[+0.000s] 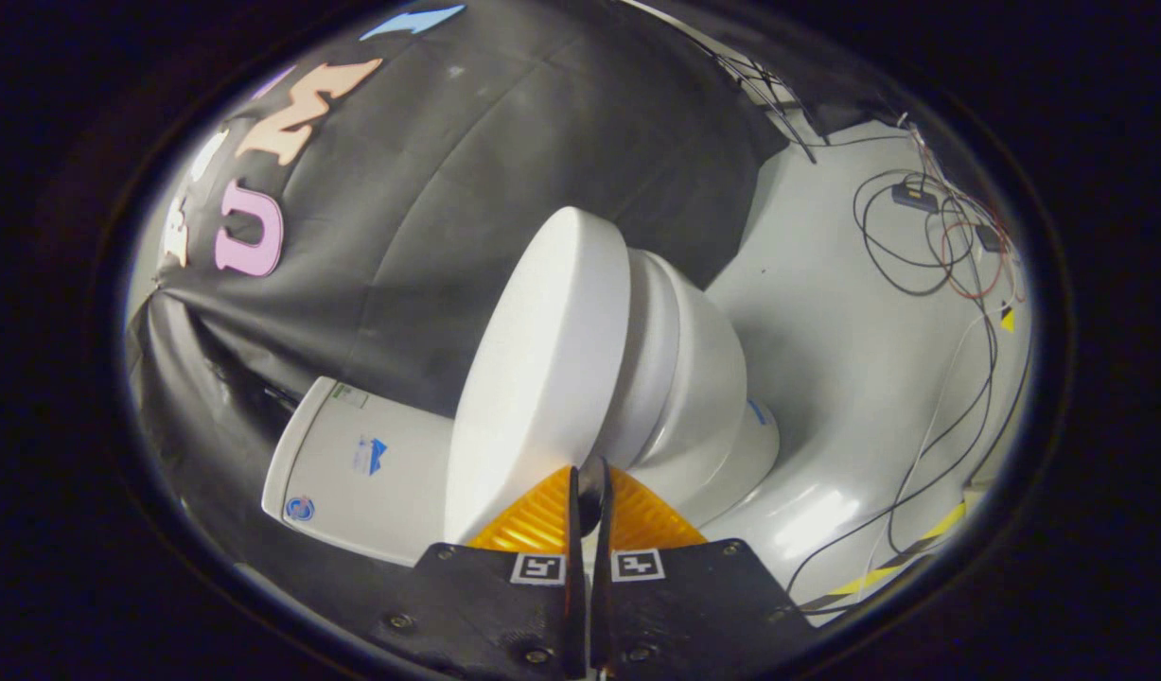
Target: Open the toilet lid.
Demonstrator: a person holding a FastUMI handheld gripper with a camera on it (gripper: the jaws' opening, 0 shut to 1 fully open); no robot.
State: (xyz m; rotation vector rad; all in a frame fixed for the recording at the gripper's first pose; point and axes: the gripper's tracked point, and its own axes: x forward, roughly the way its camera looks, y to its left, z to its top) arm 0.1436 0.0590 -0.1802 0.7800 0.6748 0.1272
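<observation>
**Toilet lid, front lip: entry for the lift**

While the lid (542, 369) lies down over the seat (651, 350), the gripper (589, 487) sits at its front edge with the fingers drawn nearly together, only a thin slit between them.

Gripper view:
- Item: white toilet, seen tilted. Lid closed on the seat, bowl (708, 416) under it, tank (353, 463) behind the lid against the black cloth wall.
- Position of item: lid's front lip directly at the fingertips (604, 478), the lid rising away beyond them.
- Fingers: close together at the lip. Whether they pinch the edge or merely rest against it cannot be told; the contact point is covered by the fingers themselves.
- Handling advice, as a judgement: get a tip under the lip rather than squeezing the smooth top, then swing the gripper in an arc about the hinge at the tank end instead of pulling straight away. Keep the seat down; catching both layers would lift the seat too. Ease the lid against the tank so it does not slam.
- Surroundings: pale floor (854, 378) with loose cables (930, 236) well apart from the toilet.
- Not legible: hinge hidden behind the lid; gap between lid and seat at the tips obscured.
</observation>
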